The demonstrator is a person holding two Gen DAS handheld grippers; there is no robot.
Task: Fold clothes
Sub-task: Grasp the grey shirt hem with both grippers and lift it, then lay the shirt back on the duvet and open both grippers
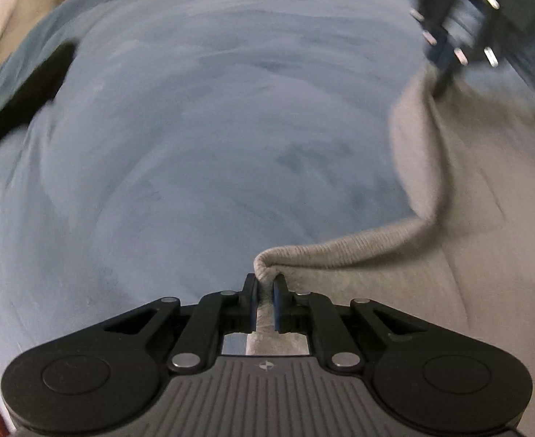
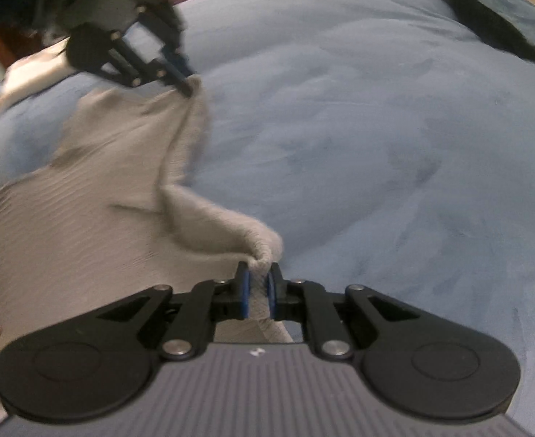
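Observation:
A grey ribbed knit garment (image 1: pixel 478 225) is held up over a blue bedcover (image 1: pixel 201 138). My left gripper (image 1: pixel 265 284) is shut on one bunched corner of its hem. My right gripper (image 2: pixel 258 276) is shut on the other corner of the garment (image 2: pixel 85 225). Each gripper shows in the other's view: the right gripper (image 1: pixel 445 76) at the upper right, the left gripper (image 2: pixel 187 85) at the upper left, each pinching the cloth. The hem edge sags between them. Both views are motion-blurred.
The blue bedcover (image 2: pixel 376 145) fills most of both views. A dark piece of cloth (image 1: pixel 38 83) lies on it at the left, and shows in the right wrist view (image 2: pixel 486 18) at the upper right. A beige surface (image 1: pixel 16 7) lies beyond the bed.

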